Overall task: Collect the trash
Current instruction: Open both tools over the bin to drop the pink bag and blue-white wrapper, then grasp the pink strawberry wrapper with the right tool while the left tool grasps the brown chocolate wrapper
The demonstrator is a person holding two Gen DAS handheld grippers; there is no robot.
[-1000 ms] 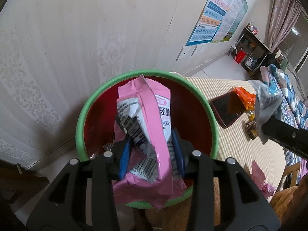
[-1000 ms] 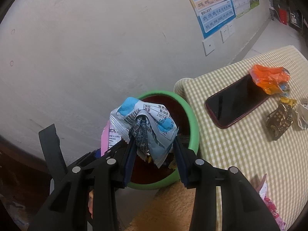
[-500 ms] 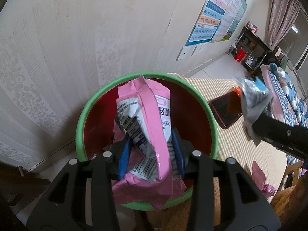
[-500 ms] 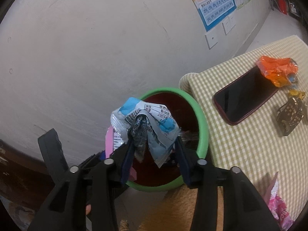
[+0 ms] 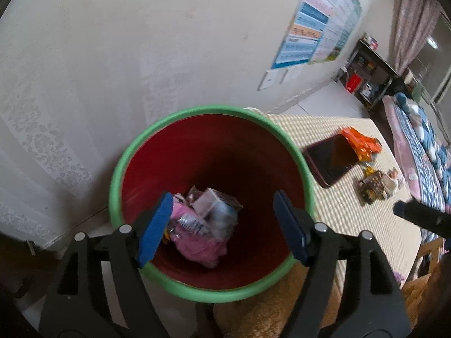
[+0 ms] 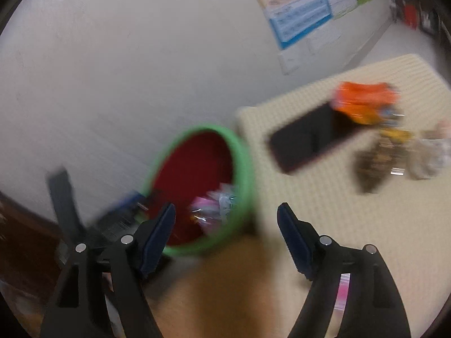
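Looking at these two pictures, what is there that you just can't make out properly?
- Right wrist view: motion blur smears the small wrappers beside the phone.
- Left wrist view: the pink wrapper in the bin is blurred, print unreadable.
- Left wrist view: wall poster text too small.

A bedroom corner with a checked table, a wall chart and shelving.

A dark smartphone with a red edge [image 5: 331, 160] lies flat on a cream and tan checked tablecloth [image 5: 349, 219] covering the table. On the pale, faintly patterned wall [image 5: 141, 42] hangs a blue, orange and white printed chart [image 5: 318, 25], with a white switch plate [image 5: 269, 80] just below its lower corner. Farther back, a dark open shelf unit [image 5: 366, 70] holds small items, beside a pinkish curtain [image 5: 411, 19]. A bed with blue patterned bedding [image 5: 428, 152] lies along the right edge.
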